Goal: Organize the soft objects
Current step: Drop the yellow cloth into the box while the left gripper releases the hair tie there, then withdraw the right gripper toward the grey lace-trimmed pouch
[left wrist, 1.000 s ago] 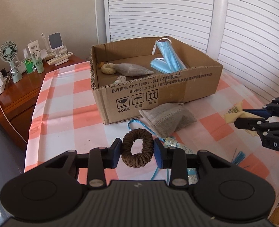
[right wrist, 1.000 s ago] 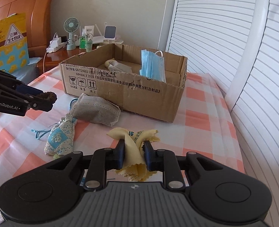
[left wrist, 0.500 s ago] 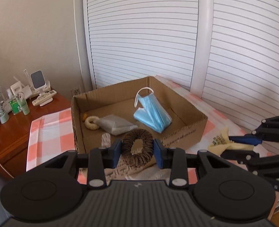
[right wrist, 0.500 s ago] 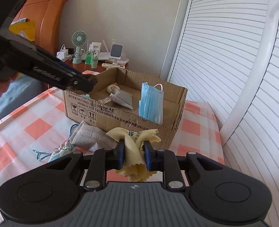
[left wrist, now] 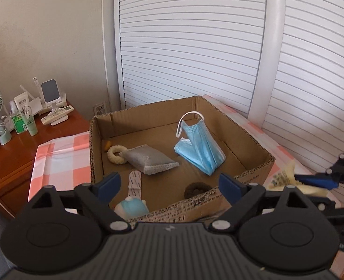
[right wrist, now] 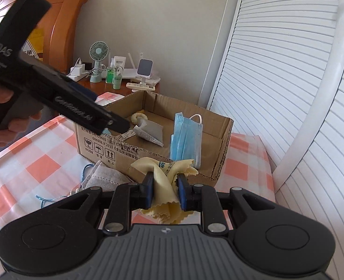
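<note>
Left gripper opening over corrugated cardboard box; right gripper pinches crinkled yellow cloth

We see the brown scrunchie lying flat inside the cardboard box, lower centre of frame; the crumpled yellow cloth hangs pinched, lower centre.
</note>
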